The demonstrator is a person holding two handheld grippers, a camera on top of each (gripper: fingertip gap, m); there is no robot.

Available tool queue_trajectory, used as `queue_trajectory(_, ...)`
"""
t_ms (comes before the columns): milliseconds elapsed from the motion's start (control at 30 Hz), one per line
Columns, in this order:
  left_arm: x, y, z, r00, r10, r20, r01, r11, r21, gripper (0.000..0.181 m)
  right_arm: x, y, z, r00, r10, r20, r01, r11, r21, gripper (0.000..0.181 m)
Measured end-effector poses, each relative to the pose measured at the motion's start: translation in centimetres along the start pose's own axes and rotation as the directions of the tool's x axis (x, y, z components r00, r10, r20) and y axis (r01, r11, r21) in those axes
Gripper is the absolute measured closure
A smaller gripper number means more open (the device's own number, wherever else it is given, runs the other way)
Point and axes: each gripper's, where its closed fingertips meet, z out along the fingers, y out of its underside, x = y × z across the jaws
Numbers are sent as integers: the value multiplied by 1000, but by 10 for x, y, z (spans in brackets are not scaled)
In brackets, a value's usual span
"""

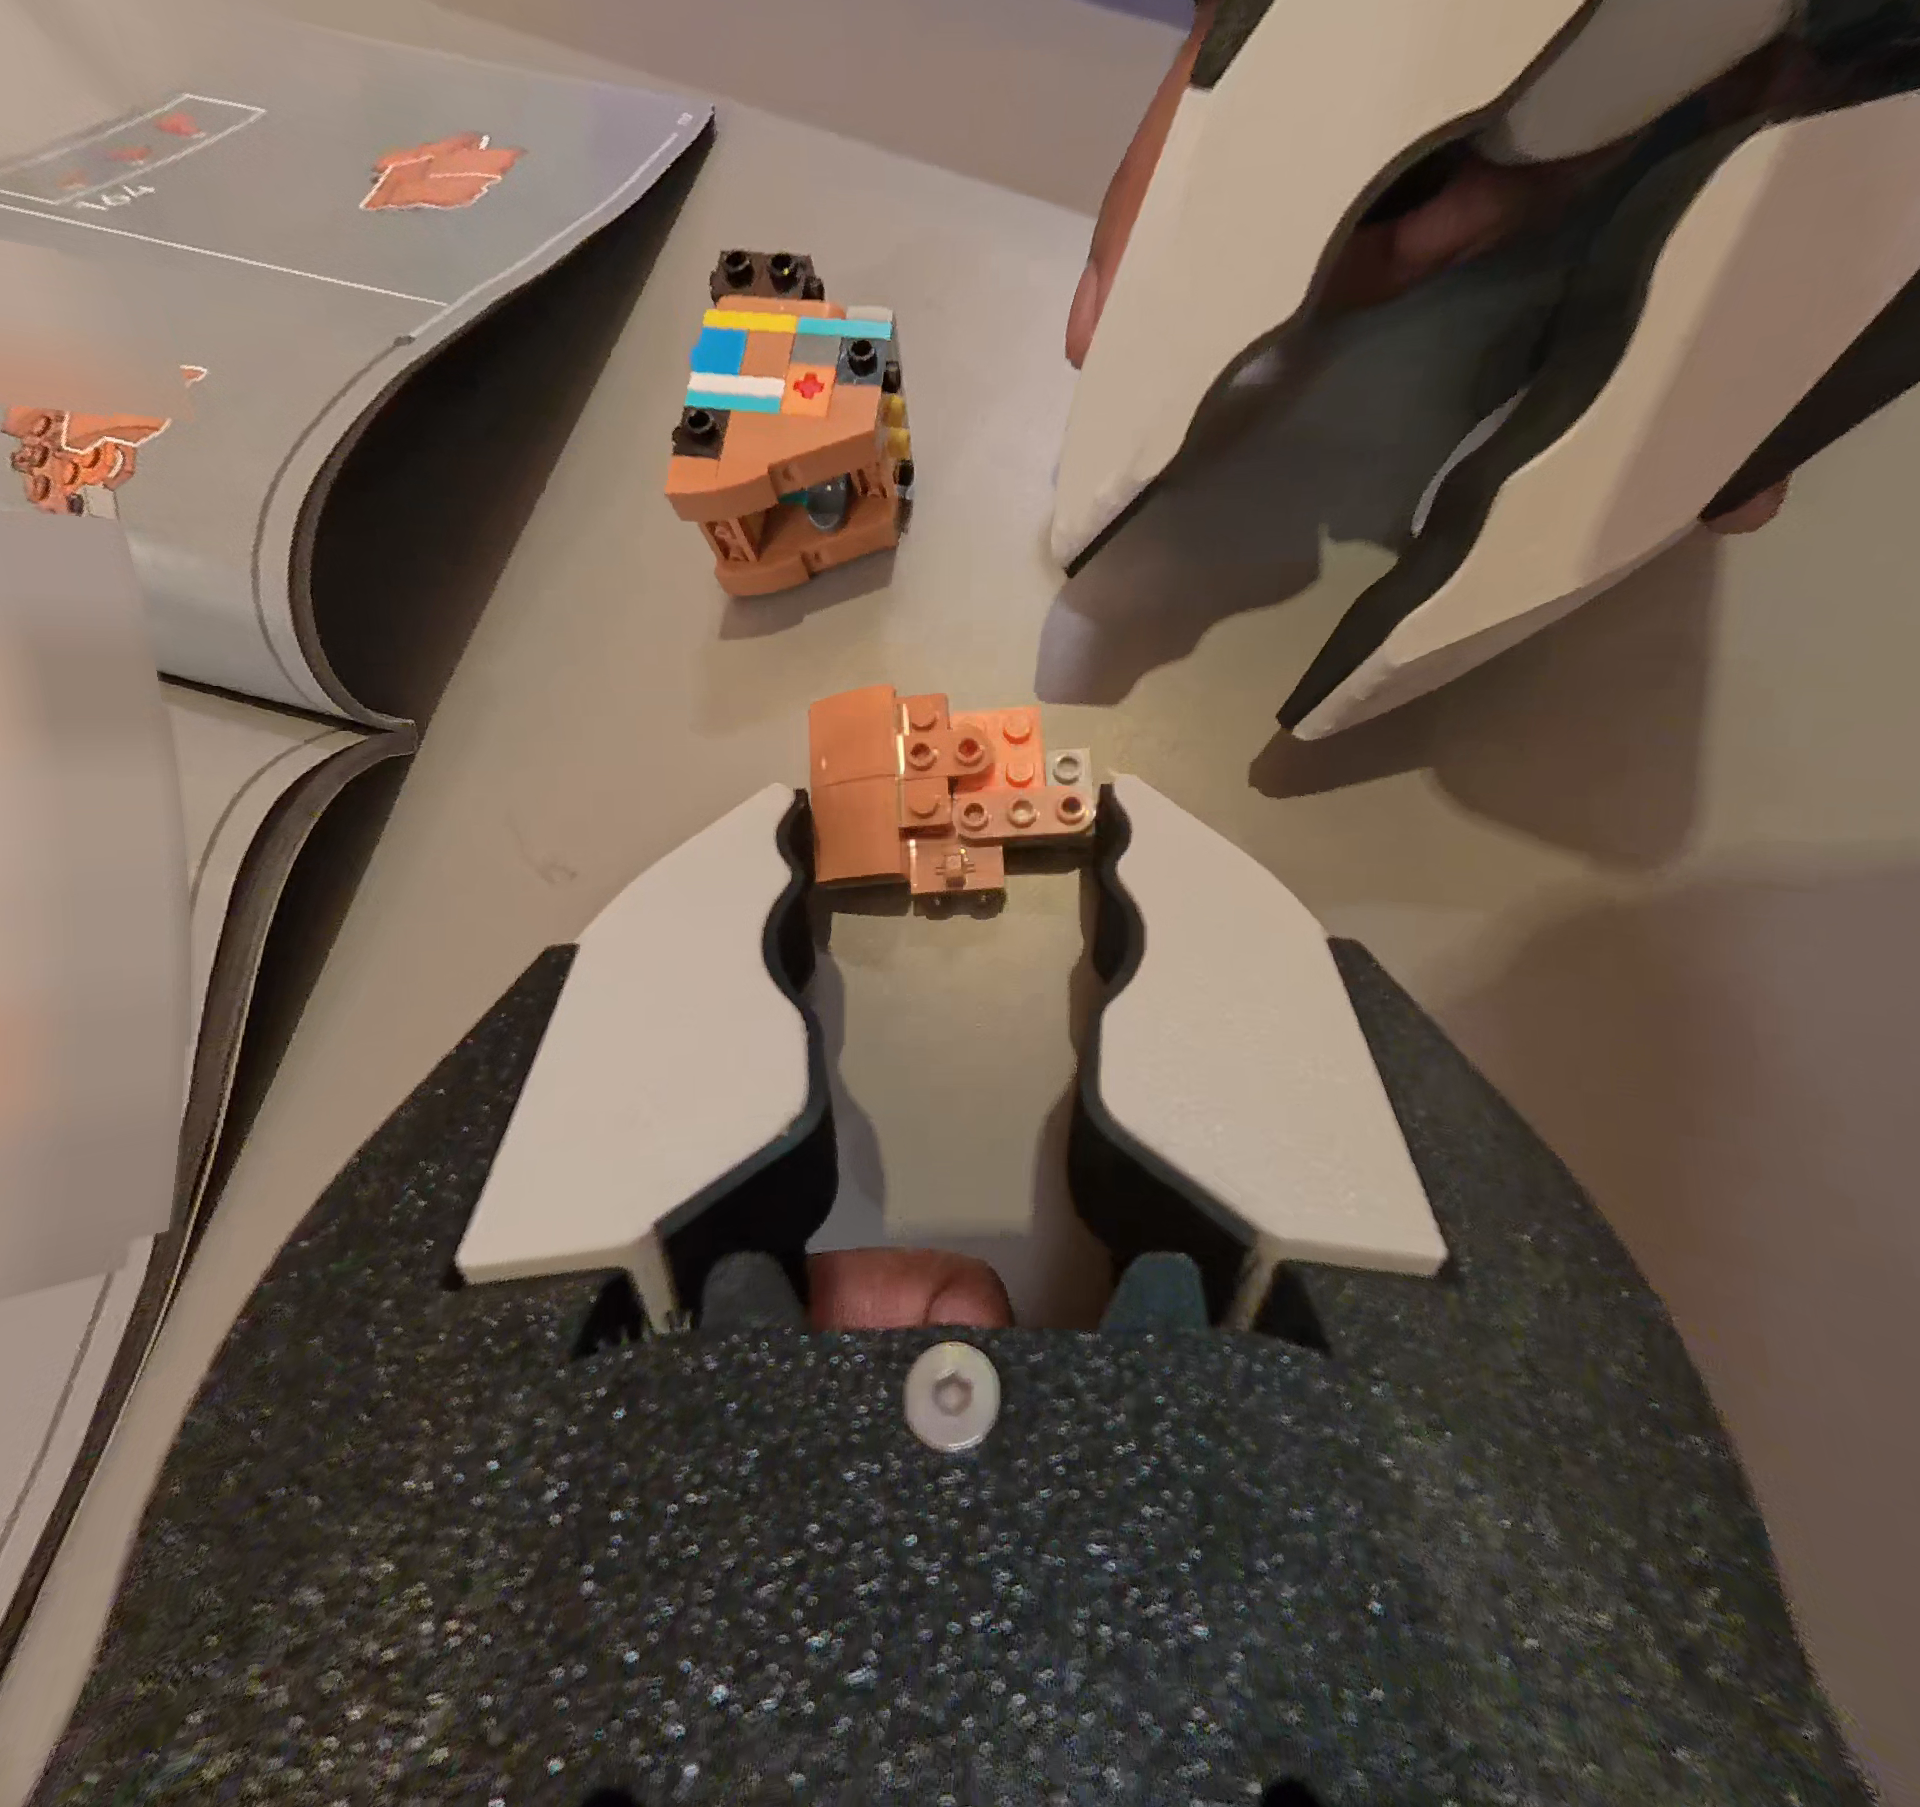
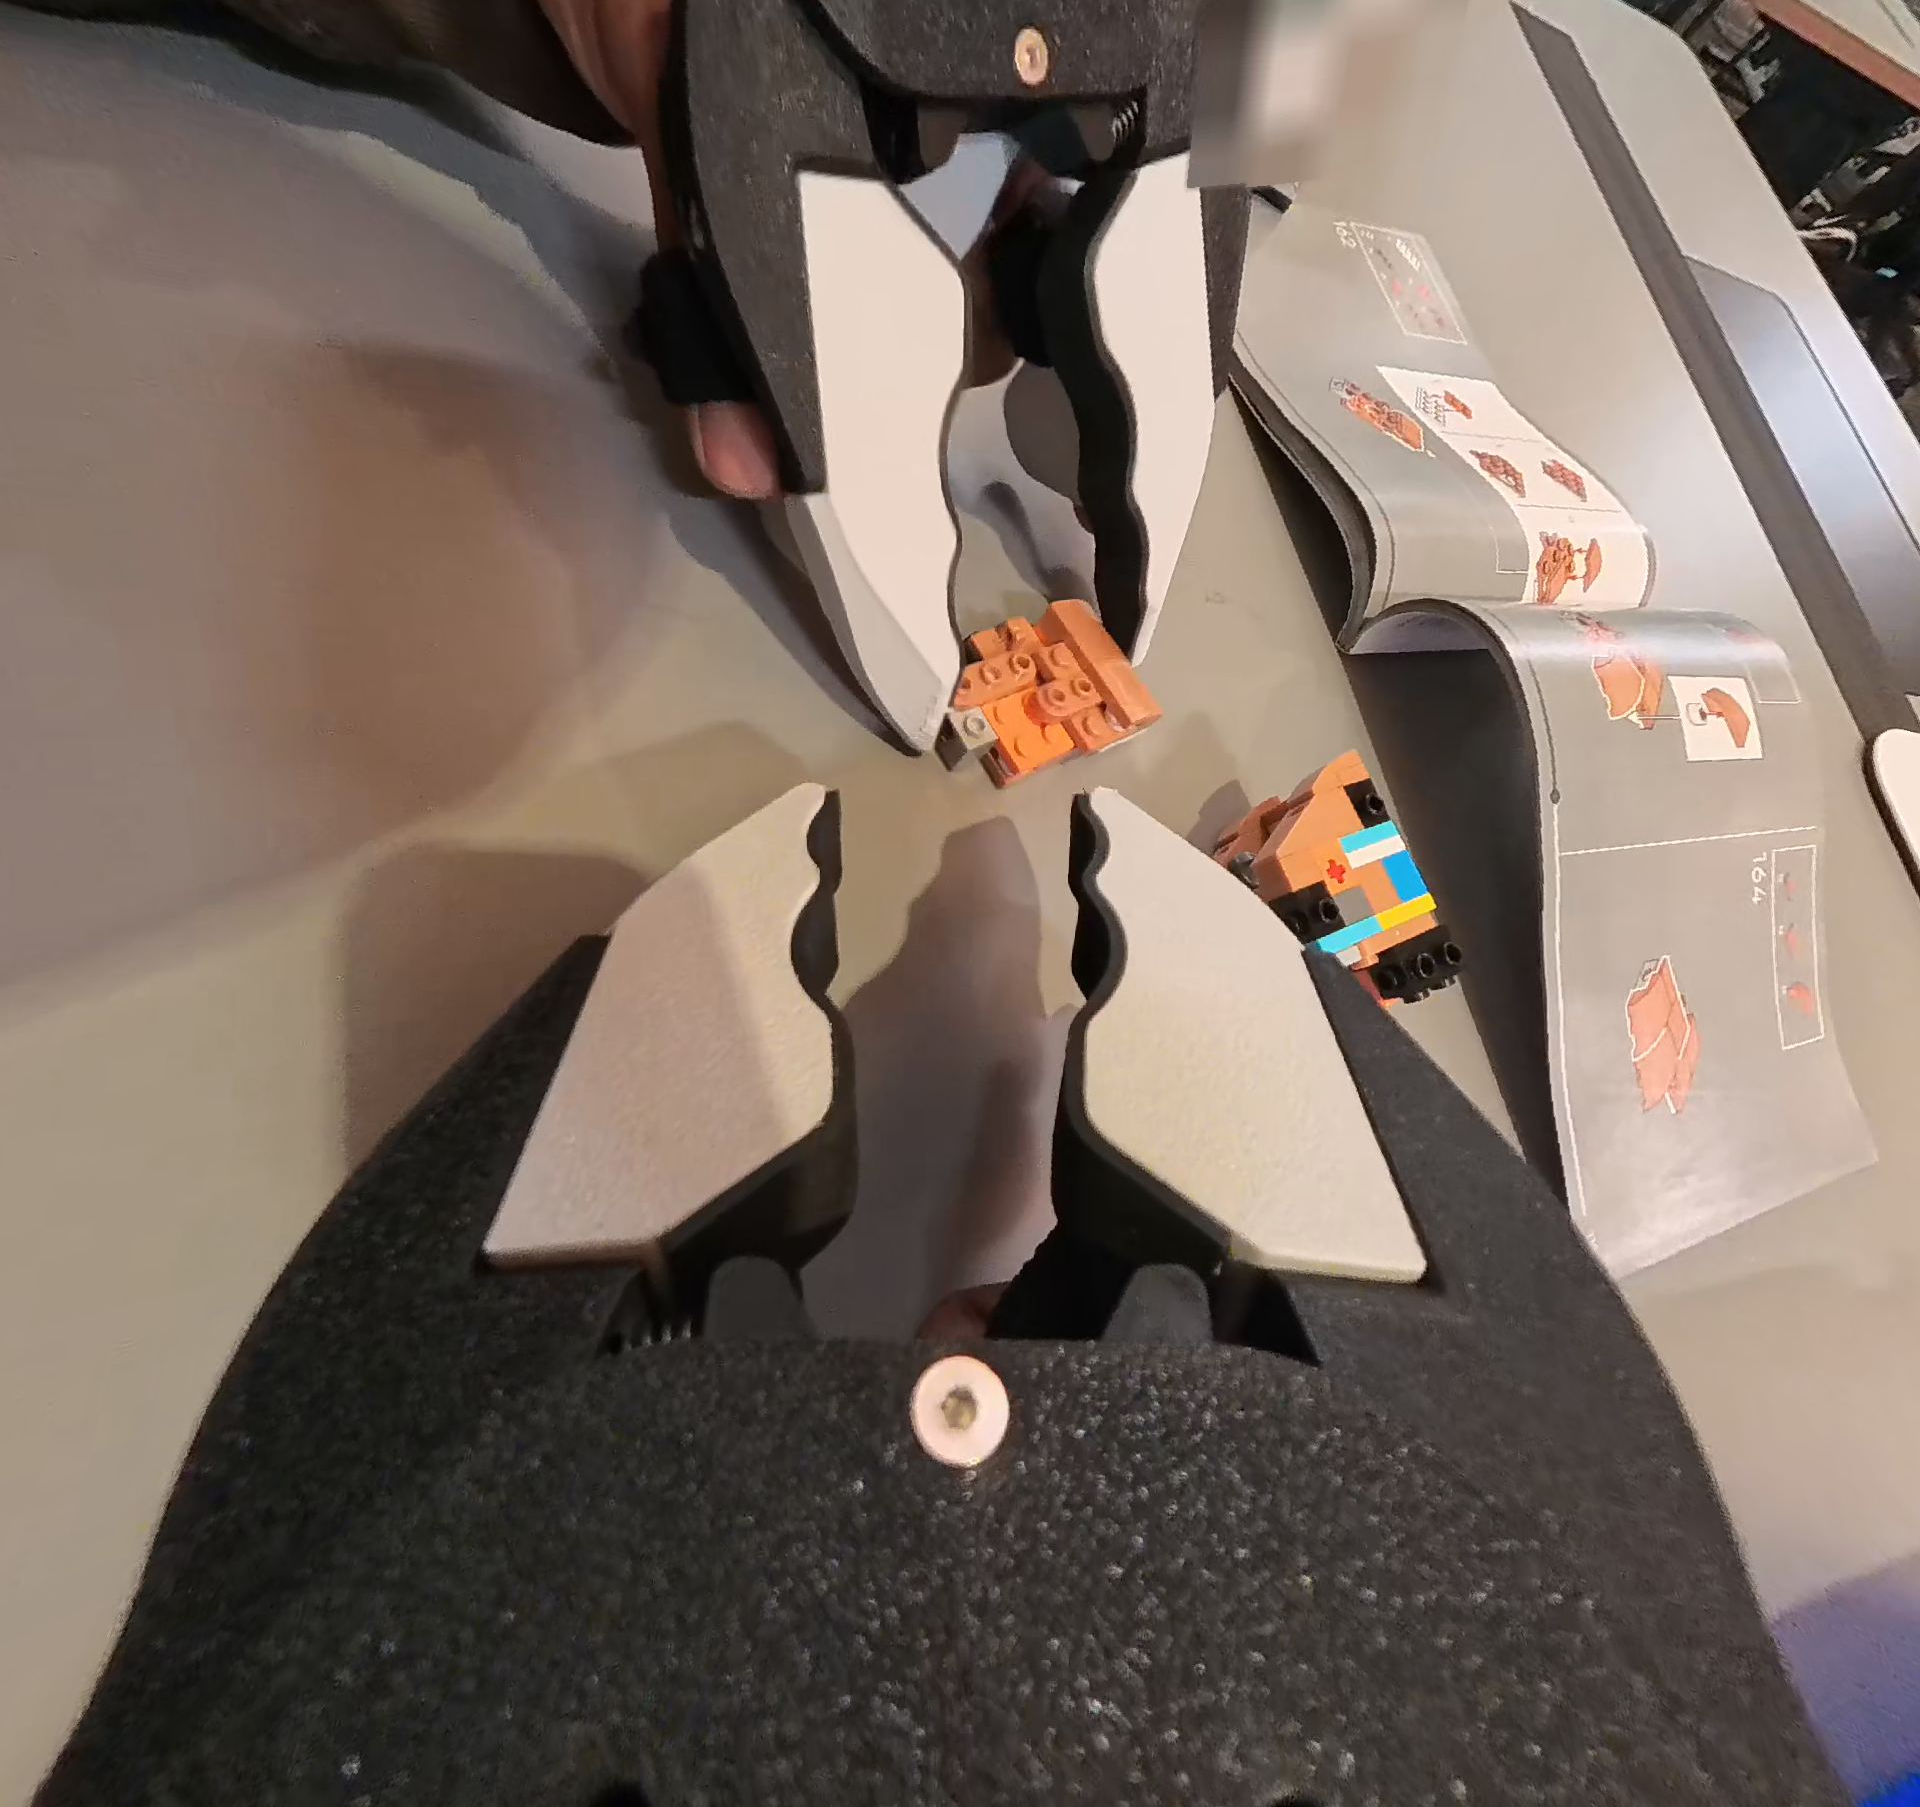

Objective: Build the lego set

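Note:
A flat orange and brown lego assembly with one small grey piece lies on the grey table. My left gripper has a fingertip against each side of it and is shut on it; the right wrist view shows the same grip on the assembly. A chunkier brown lego block with blue, yellow, white and black pieces stands just beyond it, also seen in the right wrist view. My right gripper is open and empty, facing the assembly from the opposite side, and hovers at the upper right of the left wrist view.
An open instruction booklet lies on the table to the left of the blocks; in the right wrist view it is on the right. A hand holds the left gripper. A white object's edge shows at the far right. My right tips are roughly 5 cm from the chunkier brown lego block. The right camera catches it too, in the right wrist view.

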Motion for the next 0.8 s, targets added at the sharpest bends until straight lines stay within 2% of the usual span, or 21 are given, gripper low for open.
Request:
queue_trajectory(133, 2, -3, -4, 998, -25, -55, 27, 999, 33, 129, 1, 0, 1, 1000, -7, -6, 7, 1000, 0, 139)
queue_trajectory(433, 8, 1, -4, 992, -5, -122, 6, 1000, 4, 129, 6, 0, 5, 994, -99, -53, 99, 995, -12, 139)
queue_trajectory(800, 12, -1, -13, 970, -71, -234, 81, 996, 34, 129, 8, -8, 10, 975, -206, -83, 208, 978, 21, 139)
